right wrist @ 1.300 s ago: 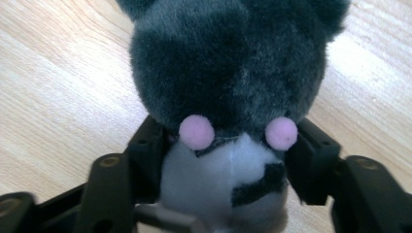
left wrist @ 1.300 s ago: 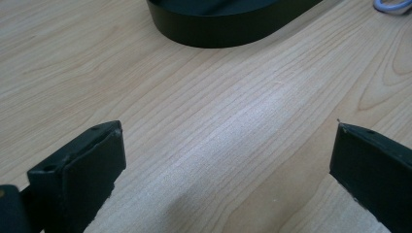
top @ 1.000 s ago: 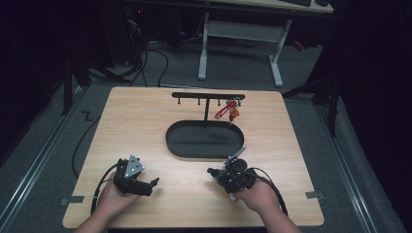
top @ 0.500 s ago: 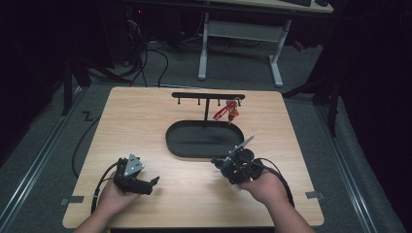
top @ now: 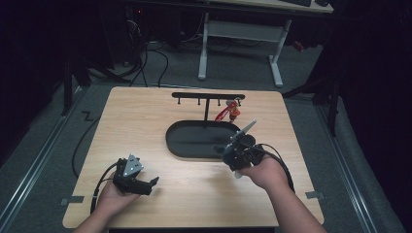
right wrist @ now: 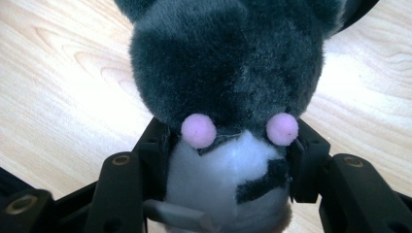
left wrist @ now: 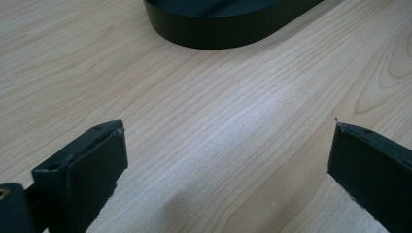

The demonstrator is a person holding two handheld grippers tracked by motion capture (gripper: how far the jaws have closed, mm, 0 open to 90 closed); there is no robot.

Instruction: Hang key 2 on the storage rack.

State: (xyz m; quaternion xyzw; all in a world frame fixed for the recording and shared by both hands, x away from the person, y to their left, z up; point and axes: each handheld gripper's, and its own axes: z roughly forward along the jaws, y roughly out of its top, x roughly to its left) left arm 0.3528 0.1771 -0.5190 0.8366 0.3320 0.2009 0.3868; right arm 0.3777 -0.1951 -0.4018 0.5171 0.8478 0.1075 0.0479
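Your left gripper [top: 154, 182] rests low on the smooth pale wood table [top: 145, 121] at the near left, its flat black jaws spread wide with nothing between them. To its right, just near of the glossy black oval tray [top: 194, 141], your right gripper [right wrist: 228, 150] is raised and clamps a fuzzy grey and white plush toy [right wrist: 228, 73] with round pink pom-poms.

A plush toy [right wrist: 226, 92], dark grey fur above a white patch with two pink pompoms and a black stitched mark, sits clamped between the jaws of the right gripper [right wrist: 228, 160], lifted above the bench [right wrist: 58, 92].
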